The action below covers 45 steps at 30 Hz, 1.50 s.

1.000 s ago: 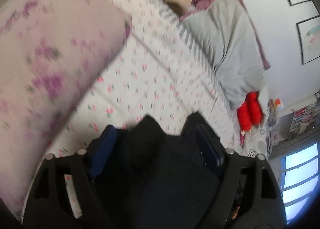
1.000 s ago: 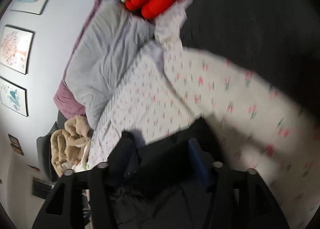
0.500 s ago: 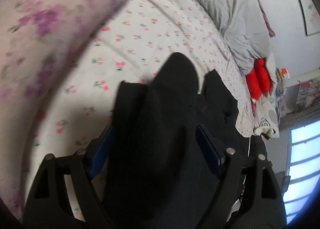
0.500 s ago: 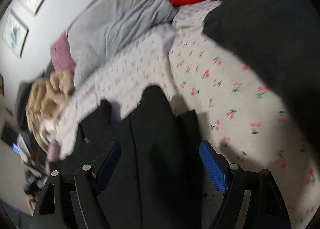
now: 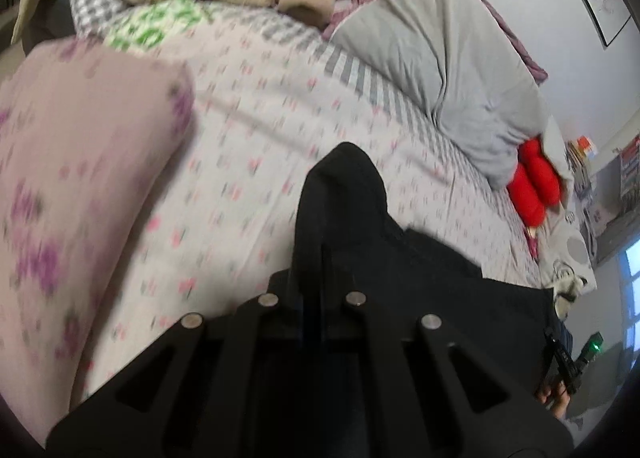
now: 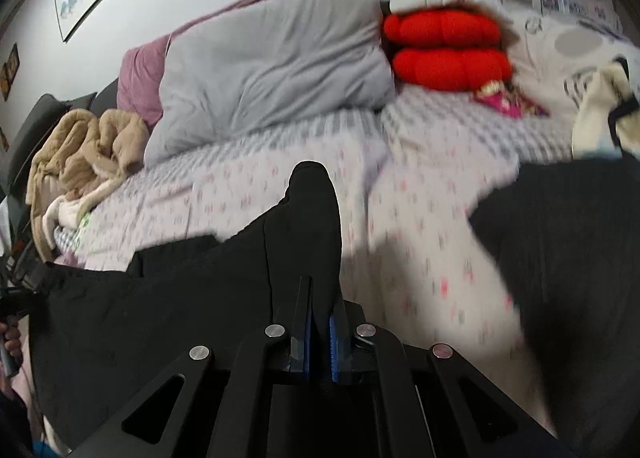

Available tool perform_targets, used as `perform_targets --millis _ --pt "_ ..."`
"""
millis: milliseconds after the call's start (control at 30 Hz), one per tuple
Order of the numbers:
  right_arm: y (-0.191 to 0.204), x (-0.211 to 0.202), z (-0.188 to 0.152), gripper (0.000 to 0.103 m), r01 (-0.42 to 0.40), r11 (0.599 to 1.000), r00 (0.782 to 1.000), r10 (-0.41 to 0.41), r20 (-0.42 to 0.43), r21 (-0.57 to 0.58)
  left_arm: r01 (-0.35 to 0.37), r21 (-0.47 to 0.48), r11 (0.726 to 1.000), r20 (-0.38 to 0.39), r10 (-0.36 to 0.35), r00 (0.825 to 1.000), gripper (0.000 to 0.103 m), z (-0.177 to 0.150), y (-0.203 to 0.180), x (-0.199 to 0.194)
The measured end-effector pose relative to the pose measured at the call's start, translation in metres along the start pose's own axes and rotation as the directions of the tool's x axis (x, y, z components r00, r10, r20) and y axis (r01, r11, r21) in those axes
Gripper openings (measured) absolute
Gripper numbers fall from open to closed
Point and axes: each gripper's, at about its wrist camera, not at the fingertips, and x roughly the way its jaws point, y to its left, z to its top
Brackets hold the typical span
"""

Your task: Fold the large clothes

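A large black garment (image 5: 424, 270) lies on the cherry-print bed sheet (image 5: 248, 146). My left gripper (image 5: 314, 286) has its jaws closing tight, and a raised fold of the black cloth stands pinched between them. In the right wrist view the same black garment (image 6: 180, 290) spreads to the left. My right gripper (image 6: 320, 298) is closing too, and its blue pads (image 6: 332, 338) press on another upright fold. The cloth hides both sets of fingertips.
A pink floral pillow (image 5: 80, 178) lies at the left. A grey duvet (image 6: 272, 70), red cushions (image 6: 448, 46) and a beige fleece pile (image 6: 84, 142) line the wall side. Another dark cloth (image 6: 560, 258) covers the sheet at the right. A hand (image 5: 554, 398) shows low right.
Both grippers stood wide open around the black cloth and are now shut on a fold of it. Both views have swung and rolled, and the bed sheet looks blurred.
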Motion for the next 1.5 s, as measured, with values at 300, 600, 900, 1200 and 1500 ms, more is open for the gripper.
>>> perform_targets --millis 300,600,900,1200,1500 --pt "-0.023 0.082 0.018 0.005 0.135 0.985 0.988 -0.125 -0.089 0.111 -0.210 0.053 0.976 0.002 0.210 0.978 0.006 0.030 -0.027 0.089" --pt "-0.034 0.140 -0.012 0.005 0.250 0.966 0.951 -0.233 -0.202 0.064 -0.301 0.063 0.952 -0.005 0.302 0.953 0.007 0.007 0.003 0.144" --pt "-0.016 0.159 -0.019 0.008 0.352 0.934 0.909 -0.357 -0.214 -0.065 -0.370 0.179 0.912 0.035 0.370 0.929 0.057 0.003 -0.020 0.139" --pt "-0.001 0.058 0.000 0.090 0.188 0.981 0.975 -0.181 -0.129 0.042 -0.215 0.078 0.973 0.050 0.212 0.976 0.076 -0.018 -0.012 0.015" --pt "-0.003 -0.040 -0.105 0.090 0.133 0.990 0.985 -0.126 -0.115 0.055 -0.216 0.091 0.972 -0.070 0.222 0.972 0.077 -0.142 0.046 -0.051"
